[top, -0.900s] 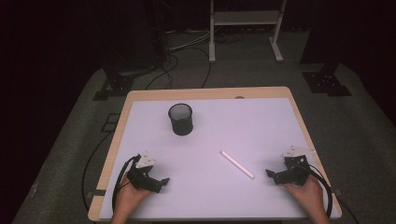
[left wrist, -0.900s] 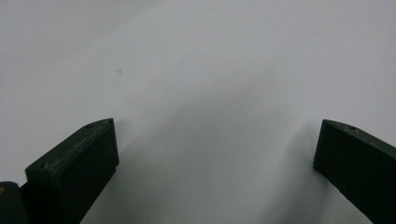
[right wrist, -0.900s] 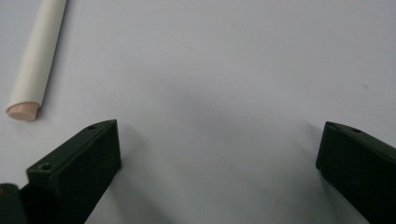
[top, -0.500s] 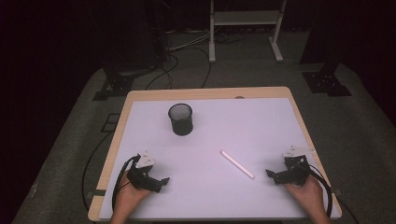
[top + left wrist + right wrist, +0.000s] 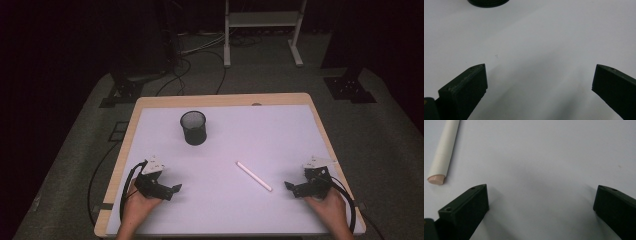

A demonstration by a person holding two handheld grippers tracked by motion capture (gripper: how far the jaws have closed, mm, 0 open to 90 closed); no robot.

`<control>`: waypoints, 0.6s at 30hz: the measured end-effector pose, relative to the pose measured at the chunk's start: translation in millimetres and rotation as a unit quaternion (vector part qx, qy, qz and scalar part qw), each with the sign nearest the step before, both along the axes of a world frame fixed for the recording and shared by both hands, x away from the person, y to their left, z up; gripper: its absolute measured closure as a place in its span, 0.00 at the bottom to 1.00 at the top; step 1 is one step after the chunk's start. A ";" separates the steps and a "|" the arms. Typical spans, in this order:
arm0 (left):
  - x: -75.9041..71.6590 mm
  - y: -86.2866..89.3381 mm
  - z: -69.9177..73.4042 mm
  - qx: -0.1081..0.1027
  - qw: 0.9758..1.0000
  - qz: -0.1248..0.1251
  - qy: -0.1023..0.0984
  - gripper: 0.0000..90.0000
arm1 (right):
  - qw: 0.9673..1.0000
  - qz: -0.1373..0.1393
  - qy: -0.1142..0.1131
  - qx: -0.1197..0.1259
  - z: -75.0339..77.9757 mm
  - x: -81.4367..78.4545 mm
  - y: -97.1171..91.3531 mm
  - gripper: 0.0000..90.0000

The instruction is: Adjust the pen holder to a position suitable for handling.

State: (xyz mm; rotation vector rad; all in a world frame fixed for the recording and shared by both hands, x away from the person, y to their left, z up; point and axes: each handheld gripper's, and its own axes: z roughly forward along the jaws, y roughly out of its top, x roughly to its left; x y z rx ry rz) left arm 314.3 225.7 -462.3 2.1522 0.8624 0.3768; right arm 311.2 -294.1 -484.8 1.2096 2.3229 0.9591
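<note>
A white pen (image 5: 254, 176) lies flat on the white table top (image 5: 260, 135), right of centre. A black mesh cup (image 5: 193, 128) stands upright at the back left. My left gripper (image 5: 175, 189) rests low at the front left, held by a hand, its jaws wide open over bare table (image 5: 539, 70); the cup's base (image 5: 488, 2) shows ahead of it. My right gripper (image 5: 289, 186) sits at the front right, open and empty (image 5: 541, 187). The pen's pinkish end (image 5: 436, 179) lies just outside its left jaw, a little ahead of the jaw tip.
The table has a wooden rim (image 5: 220, 100). Beyond it, on the dark floor, are cables (image 5: 200, 50), a white stand's legs (image 5: 260, 30) and black tripod feet (image 5: 345, 85). Each gripper trails a black cable (image 5: 127, 187) near the front edge.
</note>
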 end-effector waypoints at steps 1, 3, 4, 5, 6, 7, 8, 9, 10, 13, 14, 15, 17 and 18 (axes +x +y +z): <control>0.7 -0.9 1.4 0.000 1.000 0.000 -0.003 0.00 | 1.000 0.000 0.000 0.000 0.0 0.0 0.0 0.00; 4.6 -3.1 7.3 -0.001 1.000 -0.002 -0.011 0.00 | 1.000 0.000 0.000 0.000 0.0 0.0 0.0 0.00; 4.6 -3.1 7.3 -0.001 1.000 -0.002 -0.011 0.00 | 1.000 0.000 0.000 0.000 0.0 0.0 0.0 0.00; 7.9 -4.4 10.8 -0.002 1.000 -0.001 -0.015 0.00 | 1.000 0.000 0.000 0.000 0.0 0.0 0.0 0.00; 9.5 -5.0 12.1 -0.001 1.000 -0.001 -0.017 0.00 | 1.000 0.000 0.000 0.000 0.0 0.0 0.0 0.00; 10.6 -5.9 12.9 -0.003 1.000 0.002 -0.019 0.00 | 1.000 0.000 0.000 0.000 0.0 0.0 0.0 0.00; 12.2 -6.0 13.7 -0.001 1.000 0.001 -0.022 0.00 | 1.000 0.000 0.000 0.000 0.0 -0.1 0.0 0.00; 13.6 -6.4 13.9 -0.003 1.000 0.003 -0.023 0.00 | 1.000 0.000 0.000 0.000 0.0 0.0 0.0 0.00; 15.1 -6.2 14.1 -0.004 1.000 0.004 -0.025 0.00 | 1.000 0.000 0.000 0.000 0.0 0.0 0.0 0.00; 19.5 -4.8 13.7 -0.017 0.999 0.010 -0.026 0.00 | 1.000 0.000 0.000 0.000 0.0 0.0 0.0 0.00; 21.1 -4.0 13.8 -0.018 0.999 0.010 -0.027 0.00 | 1.000 0.001 -0.001 0.000 -0.1 0.1 -0.1 0.00; 22.7 -3.7 13.8 -0.020 0.999 0.012 -0.026 0.00 | 1.000 0.000 -0.001 0.000 -0.1 0.2 -0.1 0.00; 26.0 -3.8 15.0 -0.016 0.999 0.015 -0.026 0.00 | 1.000 0.000 0.000 0.000 0.0 0.0 -0.1 0.00; 26.0 -3.8 15.0 -0.016 0.999 0.015 -0.026 0.00 | 1.000 0.000 0.000 0.000 0.0 0.0 -0.1 0.00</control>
